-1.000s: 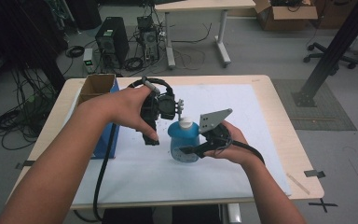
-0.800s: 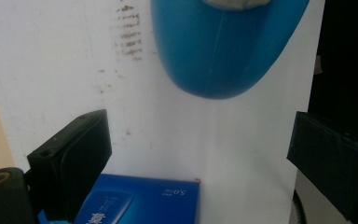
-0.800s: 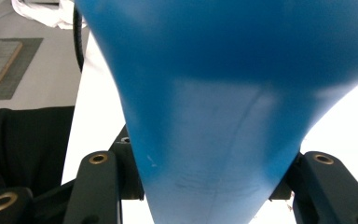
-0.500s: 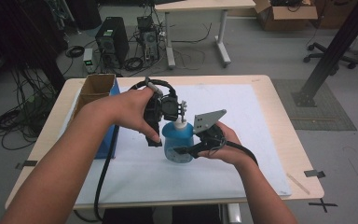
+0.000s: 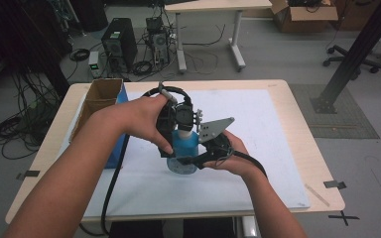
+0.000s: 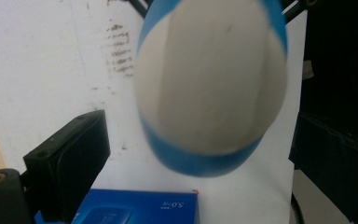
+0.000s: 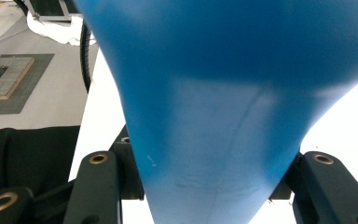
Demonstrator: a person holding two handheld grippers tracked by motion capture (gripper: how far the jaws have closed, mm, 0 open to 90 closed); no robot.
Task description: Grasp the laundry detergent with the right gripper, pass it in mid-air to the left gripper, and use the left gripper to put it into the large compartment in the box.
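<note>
A blue bottle (image 5: 184, 148) with a white top is held tilted just above the white sheet at mid-table. My right gripper (image 5: 194, 159) is shut on its lower body; in the right gripper view the blue bottle (image 7: 214, 93) is wedged between both jaws of that gripper (image 7: 212, 163). My left gripper (image 5: 180, 120) hangs over the bottle's top and hides the cap. Seen along the left gripper (image 6: 200, 135), the bottle's white and blue end (image 6: 209, 84) sits between the jaws with a gap on the left side, so that gripper stands open.
A blue box (image 5: 117, 148) lies left of the bottle, with an open cardboard box (image 5: 101, 94) behind it at the table's left edge. The white sheet (image 5: 258, 114) covers most of the tabletop. Both cables trail toward the front edge.
Both grippers and the bottle have shifted slightly left and toward the person. The left gripper has come down over the white cap, which was visible one second ago.
</note>
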